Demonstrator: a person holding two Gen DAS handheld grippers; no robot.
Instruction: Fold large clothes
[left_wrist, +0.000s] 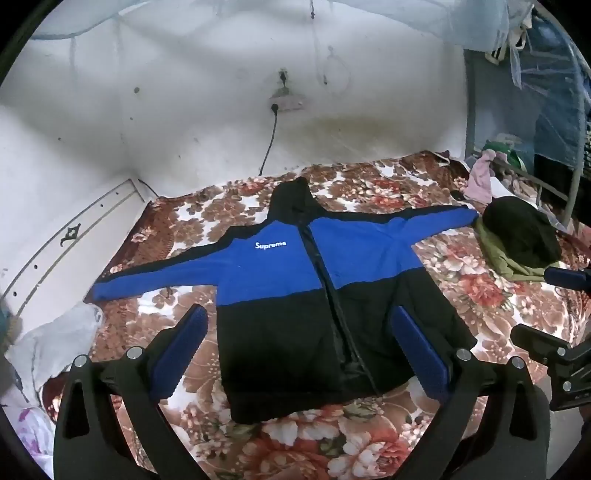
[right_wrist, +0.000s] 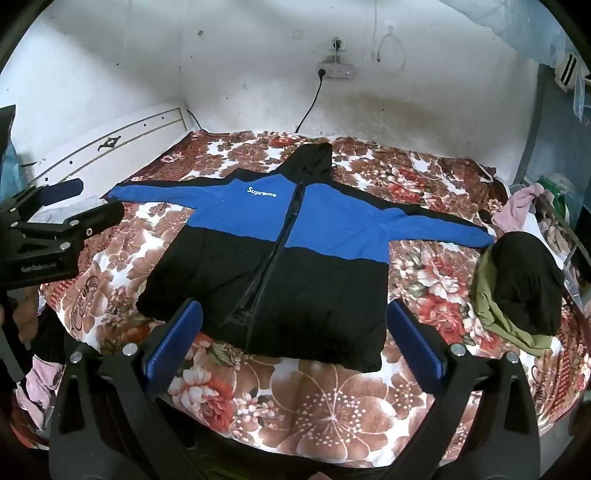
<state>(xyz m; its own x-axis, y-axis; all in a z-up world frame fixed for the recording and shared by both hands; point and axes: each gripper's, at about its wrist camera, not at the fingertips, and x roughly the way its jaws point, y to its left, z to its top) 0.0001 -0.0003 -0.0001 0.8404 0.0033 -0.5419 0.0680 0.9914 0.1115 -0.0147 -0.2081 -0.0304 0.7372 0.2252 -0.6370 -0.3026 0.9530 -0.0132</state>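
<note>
A blue and black hooded jacket (left_wrist: 280, 266) with white "Supreme" lettering lies flat and face up on the floral bedspread (left_wrist: 332, 450), sleeves spread out to both sides, zipper down the middle. It also shows in the right wrist view (right_wrist: 280, 236). My left gripper (left_wrist: 299, 317) is open and empty, held above the jacket's hem. My right gripper (right_wrist: 293, 310) is open and empty, also above the hem. The right gripper shows at the right edge of the left wrist view (left_wrist: 554, 314); the left gripper shows at the left edge of the right wrist view (right_wrist: 55, 218).
A pile of black and olive clothes (right_wrist: 517, 288) lies by the jacket's right cuff. Pink cloth (right_wrist: 517, 206) lies at the bed's far right. A white headboard (right_wrist: 110, 147) stands on the left. A cable (right_wrist: 308, 107) hangs from a wall socket. White cloth (left_wrist: 55, 347) lies at the left.
</note>
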